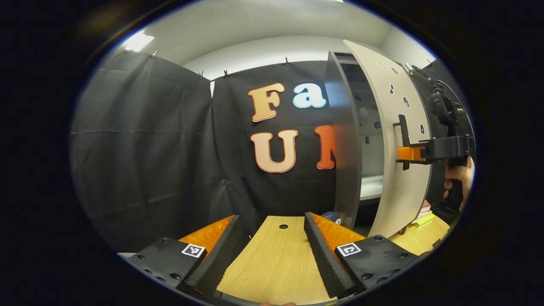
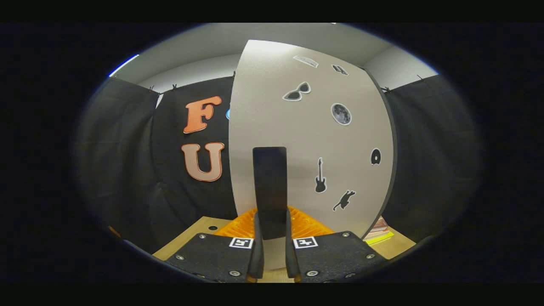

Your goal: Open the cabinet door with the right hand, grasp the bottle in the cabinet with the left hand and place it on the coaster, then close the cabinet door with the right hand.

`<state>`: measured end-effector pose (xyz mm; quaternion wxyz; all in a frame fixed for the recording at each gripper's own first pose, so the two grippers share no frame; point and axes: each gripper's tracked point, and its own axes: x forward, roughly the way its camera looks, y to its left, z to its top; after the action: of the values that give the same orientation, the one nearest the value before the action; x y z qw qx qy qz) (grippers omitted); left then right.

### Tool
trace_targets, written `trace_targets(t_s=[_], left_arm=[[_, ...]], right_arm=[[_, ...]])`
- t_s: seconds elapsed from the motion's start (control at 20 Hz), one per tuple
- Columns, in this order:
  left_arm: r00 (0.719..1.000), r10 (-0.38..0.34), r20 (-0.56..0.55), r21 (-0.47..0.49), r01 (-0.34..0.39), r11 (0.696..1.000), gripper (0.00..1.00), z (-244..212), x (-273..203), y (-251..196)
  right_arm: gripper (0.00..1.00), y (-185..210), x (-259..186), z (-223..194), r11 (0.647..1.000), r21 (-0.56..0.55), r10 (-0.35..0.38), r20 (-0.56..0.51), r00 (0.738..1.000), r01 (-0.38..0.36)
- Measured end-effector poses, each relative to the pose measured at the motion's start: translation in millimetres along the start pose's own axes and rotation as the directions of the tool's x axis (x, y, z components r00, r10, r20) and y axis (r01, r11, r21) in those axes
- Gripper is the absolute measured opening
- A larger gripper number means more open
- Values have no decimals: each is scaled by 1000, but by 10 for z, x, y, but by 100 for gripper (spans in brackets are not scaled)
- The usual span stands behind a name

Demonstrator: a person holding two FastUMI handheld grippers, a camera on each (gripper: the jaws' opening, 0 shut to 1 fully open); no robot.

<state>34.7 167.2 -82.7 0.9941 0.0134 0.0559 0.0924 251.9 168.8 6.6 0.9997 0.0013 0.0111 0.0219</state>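
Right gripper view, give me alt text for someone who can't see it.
The right hand-held gripper is shut on the dark vertical handle of a pale cabinet door, which is swung partly open. Stickers dot the door, among them sunglasses, a moon and a guitar. A wooden table lies below.

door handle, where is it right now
In the right gripper view the door handle stands low and centre on the cabinet door, clamped between the right gripper fingers, left of the guitar sticker.
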Motion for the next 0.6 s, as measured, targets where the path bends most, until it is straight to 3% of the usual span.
trace_targets(t_s=[0.6], left_arm=[[998, -57, 20, 16, 57, 998, 96, 100, -131, -303]], right_arm=[[18, -111, -109, -9, 1000, 12, 11, 4, 1000, -11]])
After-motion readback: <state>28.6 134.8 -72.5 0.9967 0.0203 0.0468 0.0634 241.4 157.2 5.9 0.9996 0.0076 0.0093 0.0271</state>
